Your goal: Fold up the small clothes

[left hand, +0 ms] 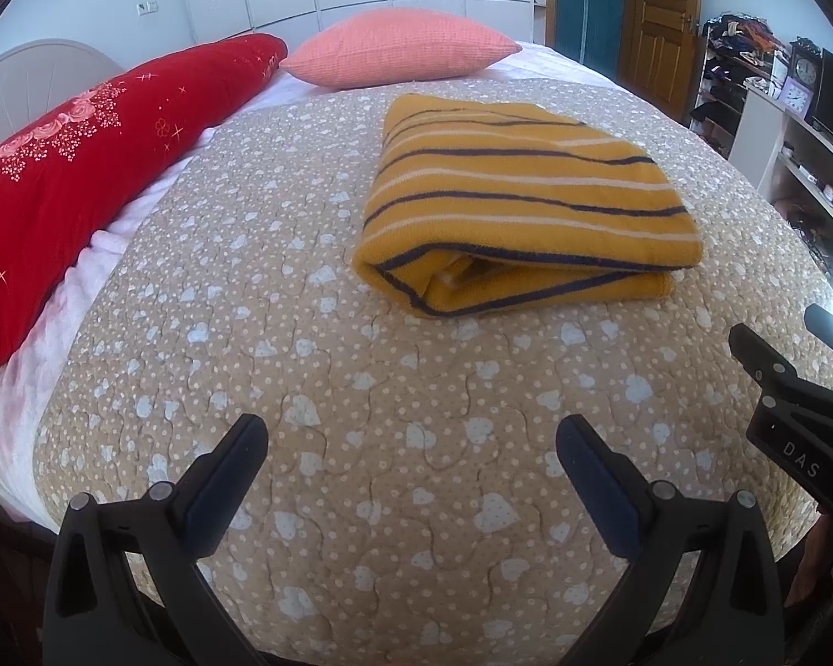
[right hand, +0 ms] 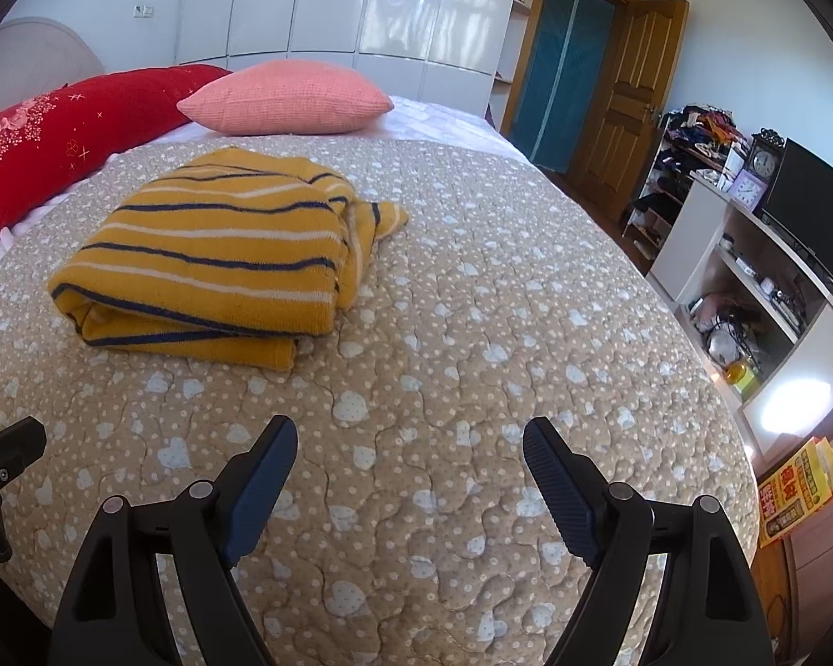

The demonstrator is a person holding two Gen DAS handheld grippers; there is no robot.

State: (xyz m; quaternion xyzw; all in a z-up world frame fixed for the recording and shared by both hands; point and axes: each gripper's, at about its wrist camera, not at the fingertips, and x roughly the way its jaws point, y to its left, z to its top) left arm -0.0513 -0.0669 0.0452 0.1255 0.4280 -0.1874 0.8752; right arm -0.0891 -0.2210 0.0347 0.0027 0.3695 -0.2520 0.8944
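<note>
Bedroom, daylit — a bed (left hand: pixel 361 444) fills both views, covered by a beige quilt (right hand: pixel 472 333) printed with white hearts and dots. At the bed's head edge lie a long red pillow (left hand: pixel 83 166) and, beside it, a pink cushion (left hand: pixel 400 47); white wardrobe doors (right hand: pixel 333 5) stand behind them. Past the bed's far side are a wooden door (right hand: pixel 627 94), open shelves piled with clothes (right hand: pixel 694 133), a clock (right hand: pixel 763 161) and a dark screen (right hand: pixel 811 211). A yellow box (right hand: pixel 799 494) sits on the floor by the bed's near corner.

The task's thing is a yellow striped garment (left hand: pixel 522 194), folded into a thick rectangle with navy and white stripes. It lies on the quilt toward the middle of the bed, short of the cushion and well apart from both grippers. In the right wrist view one loose corner pokes out at its far right side.

The left gripper (left hand: pixel 411 438) hovers over bare quilt near the bed's near edge — its jaws spread wide, nothing between them. The right gripper (right hand: pixel 411 444) does likewise just beside it, jaws wide apart and empty.
</note>
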